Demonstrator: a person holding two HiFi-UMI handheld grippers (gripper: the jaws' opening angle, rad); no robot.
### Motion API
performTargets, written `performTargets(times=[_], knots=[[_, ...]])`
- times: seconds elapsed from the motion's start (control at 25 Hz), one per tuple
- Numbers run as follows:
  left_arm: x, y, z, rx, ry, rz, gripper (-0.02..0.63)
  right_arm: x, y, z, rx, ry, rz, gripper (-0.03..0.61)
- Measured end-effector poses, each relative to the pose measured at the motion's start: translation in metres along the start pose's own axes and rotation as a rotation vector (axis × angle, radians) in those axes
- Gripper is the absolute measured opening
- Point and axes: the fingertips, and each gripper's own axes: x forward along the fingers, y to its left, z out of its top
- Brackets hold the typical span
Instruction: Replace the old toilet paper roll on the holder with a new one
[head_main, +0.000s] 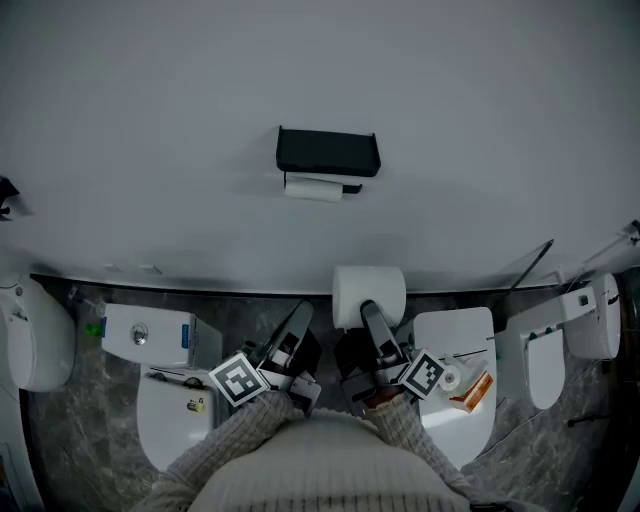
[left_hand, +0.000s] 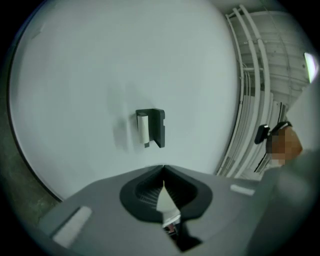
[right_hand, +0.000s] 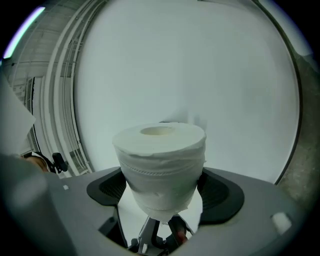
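Here, a new toilet paper roll (head_main: 369, 290) (right_hand: 160, 150) is being pinched between the pads of the right tongs (head_main: 368, 306) (right_hand: 162, 190), in front of a pale wall (head_main: 480, 120). The left tongs (head_main: 303, 310) (left_hand: 163, 168) are being held pressed together beside them, with nothing between the jaws. Higher on the wall, a thin old roll (head_main: 314, 188) (left_hand: 143, 127) is being carried under the black holder (head_main: 328, 152) (left_hand: 158, 127), well apart from both tongs.
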Motion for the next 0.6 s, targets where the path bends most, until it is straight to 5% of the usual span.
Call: performTargets(times=[0.6], knots=[[0.079,0.042,0.051,-0.001,0.040,0.003,0.005,0.058,-0.034,0.043,0.027,-0.029,-0.004,0.439]])
